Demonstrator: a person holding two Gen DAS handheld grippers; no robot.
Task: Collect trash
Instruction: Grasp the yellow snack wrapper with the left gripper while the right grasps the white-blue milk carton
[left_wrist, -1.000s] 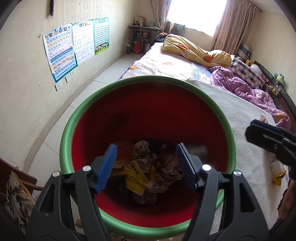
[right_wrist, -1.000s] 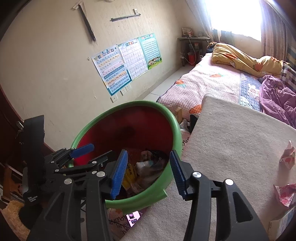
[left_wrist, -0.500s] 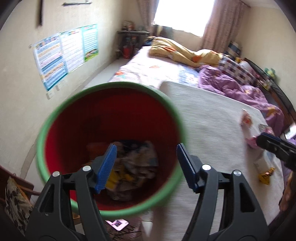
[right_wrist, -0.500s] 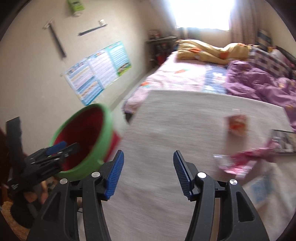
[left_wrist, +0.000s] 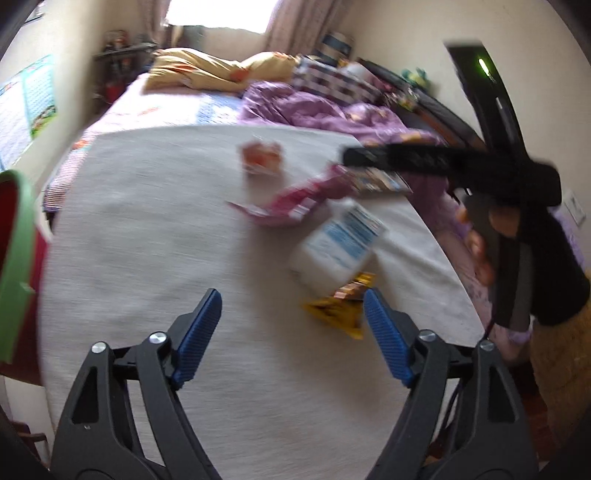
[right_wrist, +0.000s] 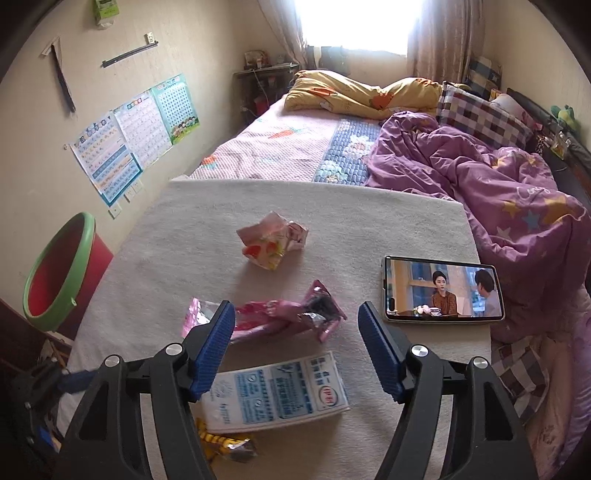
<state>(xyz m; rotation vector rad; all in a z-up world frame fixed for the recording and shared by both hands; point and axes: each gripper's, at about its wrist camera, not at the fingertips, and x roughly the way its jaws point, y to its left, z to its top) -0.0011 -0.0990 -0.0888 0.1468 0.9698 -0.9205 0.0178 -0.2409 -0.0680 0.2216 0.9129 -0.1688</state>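
Swung both grippers off bin over to table; left gripper and right gripper opening, nothing between them, pink wrapper under my right, phone close, might snag it

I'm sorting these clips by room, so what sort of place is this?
A bedroom, it seems: a bed with a rumpled purple quilt and a checked pillow beside a curtained window. Wrappers lie on a cloth-covered table by it.

Pink wrapper, blue-and-white packet, green-rimmed red bin, star-patterned purple quilt.
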